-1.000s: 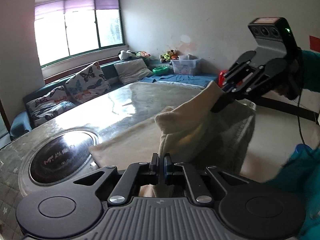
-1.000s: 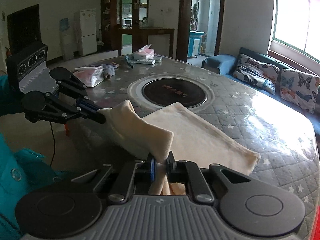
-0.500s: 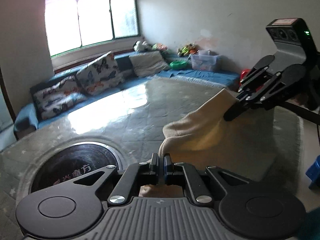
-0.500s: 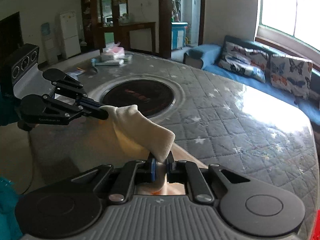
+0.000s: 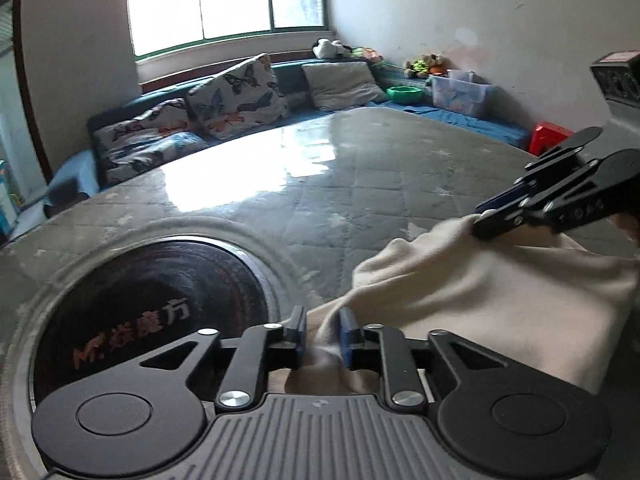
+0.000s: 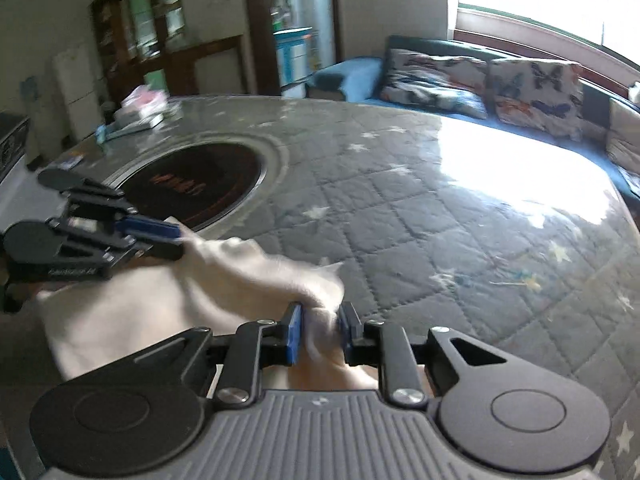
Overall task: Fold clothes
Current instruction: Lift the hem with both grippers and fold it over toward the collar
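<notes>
– Where's the cream cloth (image 5: 472, 300)?
– It's draped between the two tongs, low over the quilted counter (image 5: 340, 184), beside the dark round inset (image 5: 152, 304).
– Are they gripping it?
– The left tongs (image 5: 322, 332) and right tongs (image 6: 320, 334) both show parted jaws with fabric bunched loosely between them, probably letting the carried edge settle onto a fold

Cream cloth (image 5: 480, 300); grey quilted, star-dotted table cover (image 6: 440, 220); butterfly-print cushions (image 5: 236, 96)
</notes>
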Demonstrator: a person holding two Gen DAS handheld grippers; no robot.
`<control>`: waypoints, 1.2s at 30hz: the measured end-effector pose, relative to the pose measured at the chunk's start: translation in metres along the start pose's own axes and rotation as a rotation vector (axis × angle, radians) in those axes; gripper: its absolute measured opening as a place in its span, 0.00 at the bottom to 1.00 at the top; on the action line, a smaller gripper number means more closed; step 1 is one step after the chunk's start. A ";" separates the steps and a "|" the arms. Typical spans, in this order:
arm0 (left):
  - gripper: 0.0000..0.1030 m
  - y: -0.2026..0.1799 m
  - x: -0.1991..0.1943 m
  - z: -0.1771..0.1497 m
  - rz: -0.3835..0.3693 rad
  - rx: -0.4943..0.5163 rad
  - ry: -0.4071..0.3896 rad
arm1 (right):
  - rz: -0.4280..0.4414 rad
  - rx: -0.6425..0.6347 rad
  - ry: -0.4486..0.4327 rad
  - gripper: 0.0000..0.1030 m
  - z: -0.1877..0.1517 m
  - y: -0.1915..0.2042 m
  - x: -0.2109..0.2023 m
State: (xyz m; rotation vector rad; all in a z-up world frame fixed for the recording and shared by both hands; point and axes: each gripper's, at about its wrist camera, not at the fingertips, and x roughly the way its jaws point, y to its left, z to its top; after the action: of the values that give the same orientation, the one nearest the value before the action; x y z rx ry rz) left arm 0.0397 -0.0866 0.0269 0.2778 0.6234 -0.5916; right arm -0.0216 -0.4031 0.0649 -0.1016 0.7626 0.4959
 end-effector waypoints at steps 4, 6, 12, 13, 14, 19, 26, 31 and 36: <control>0.21 -0.002 -0.009 0.007 0.016 -0.040 -0.018 | -0.024 0.041 -0.050 0.19 0.002 -0.002 -0.014; 0.21 -0.010 -0.015 0.014 -0.010 -0.044 -0.039 | -0.022 0.035 -0.071 0.19 0.003 0.001 -0.021; 0.21 -0.041 -0.007 0.027 -0.099 -0.022 -0.040 | 0.030 0.004 -0.037 0.18 0.003 0.020 -0.004; 0.21 -0.044 -0.003 0.027 -0.101 -0.024 -0.030 | 0.027 0.006 -0.024 0.18 0.003 0.021 0.001; 0.21 -0.047 0.002 0.028 -0.103 -0.028 -0.019 | 0.022 0.007 -0.015 0.18 0.002 0.021 0.006; 0.21 -0.049 0.021 0.027 -0.079 -0.064 0.032 | 0.007 0.023 -0.044 0.17 -0.002 0.017 -0.001; 0.21 -0.052 0.021 0.023 -0.066 -0.057 0.033 | -0.080 0.090 -0.040 0.17 -0.027 -0.008 -0.054; 0.26 -0.056 0.025 0.025 -0.051 -0.031 0.027 | -0.063 0.171 -0.008 0.18 -0.056 -0.018 -0.076; 0.28 -0.061 0.026 0.027 -0.031 -0.022 0.033 | -0.058 0.196 -0.023 0.18 -0.063 -0.019 -0.072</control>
State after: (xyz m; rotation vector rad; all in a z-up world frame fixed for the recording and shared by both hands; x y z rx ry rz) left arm 0.0332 -0.1582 0.0273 0.2582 0.6670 -0.6101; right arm -0.0965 -0.4650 0.0671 0.0637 0.7796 0.3644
